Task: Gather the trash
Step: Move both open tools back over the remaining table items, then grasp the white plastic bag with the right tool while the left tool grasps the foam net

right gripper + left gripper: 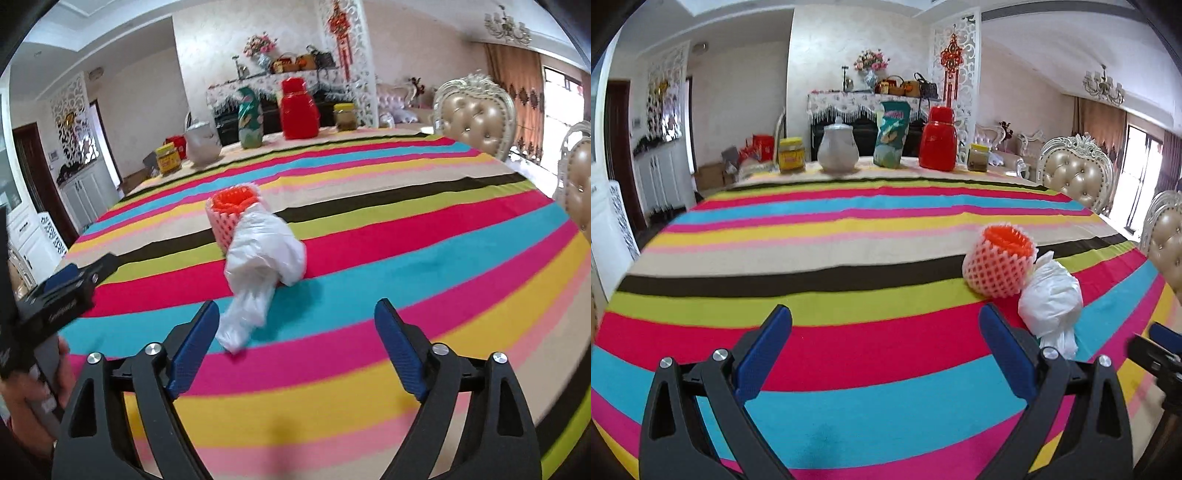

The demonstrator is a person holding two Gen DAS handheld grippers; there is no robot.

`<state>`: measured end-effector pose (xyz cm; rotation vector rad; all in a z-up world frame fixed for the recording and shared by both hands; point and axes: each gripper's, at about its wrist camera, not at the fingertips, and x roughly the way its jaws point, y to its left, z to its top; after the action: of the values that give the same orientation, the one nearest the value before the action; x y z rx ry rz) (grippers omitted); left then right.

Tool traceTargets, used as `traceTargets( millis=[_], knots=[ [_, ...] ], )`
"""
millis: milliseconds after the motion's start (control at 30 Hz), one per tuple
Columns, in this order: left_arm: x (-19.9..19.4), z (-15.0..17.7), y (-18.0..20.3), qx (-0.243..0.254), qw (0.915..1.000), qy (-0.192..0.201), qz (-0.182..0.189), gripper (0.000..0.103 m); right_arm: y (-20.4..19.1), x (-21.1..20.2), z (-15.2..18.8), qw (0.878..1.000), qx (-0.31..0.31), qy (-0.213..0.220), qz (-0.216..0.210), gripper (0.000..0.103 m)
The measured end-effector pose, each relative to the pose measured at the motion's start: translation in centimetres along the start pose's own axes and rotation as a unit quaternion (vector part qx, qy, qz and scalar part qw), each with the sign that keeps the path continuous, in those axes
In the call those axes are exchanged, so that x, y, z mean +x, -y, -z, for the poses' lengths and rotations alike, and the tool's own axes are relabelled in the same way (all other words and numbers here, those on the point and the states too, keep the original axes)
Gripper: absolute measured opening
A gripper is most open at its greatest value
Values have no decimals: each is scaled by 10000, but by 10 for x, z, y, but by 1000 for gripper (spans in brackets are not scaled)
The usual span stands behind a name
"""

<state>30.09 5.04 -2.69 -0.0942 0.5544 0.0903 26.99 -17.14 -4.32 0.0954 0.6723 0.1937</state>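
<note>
Right wrist view, foam net sleeve [231, 216] touching crumpled white plastic bag [266, 251], striped tablecloth [406, 258]

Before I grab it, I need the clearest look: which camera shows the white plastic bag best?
The right wrist view: the white plastic bag lies central, whole, just ahead of the open right tongs. The left wrist view shows it off to the right, its lower end hidden behind a tong finger.

Both my feeds bright, daylit. Light enters from window [1141, 177] at right, blown out white there; same glare on right wrist view [557, 122]. Colours saturated on striped tablecloth [849, 236]. Shadows soft, faint. Strong fisheye bending, dark vignette in corners. Slight blur on white plastic bag [264, 258]; far room details soft.
</note>
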Motion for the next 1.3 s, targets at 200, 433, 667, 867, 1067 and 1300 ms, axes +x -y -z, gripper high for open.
traceTargets(
  millis=[200,433,667,867,1067,1300],
  knots=[
    [-2,1,-15,-330,9994,-14,46,98,-23,44,-19,9998,-95,-159,34,85],
    [-1,1,-19,-393,9992,-43,-11,98,-35,86,-34,9990,-83,-430,87,85],
    [0,2,-14,-289,9995,-73,39,98,-42,109,-41,9971,-52,-752,54,62],
    [3,4,-13,-308,9994,-159,96,98,-40,88,-38,9990,-175,-420,37,30],
    [5,4,-15,-371,9989,-229,166,98,-13,58,-29,9995,-160,-231,163,27],
    [2,6,-2,-134,9992,-224,303,98,28,32,-11,9986,102,-123,500,27]
  ],
)
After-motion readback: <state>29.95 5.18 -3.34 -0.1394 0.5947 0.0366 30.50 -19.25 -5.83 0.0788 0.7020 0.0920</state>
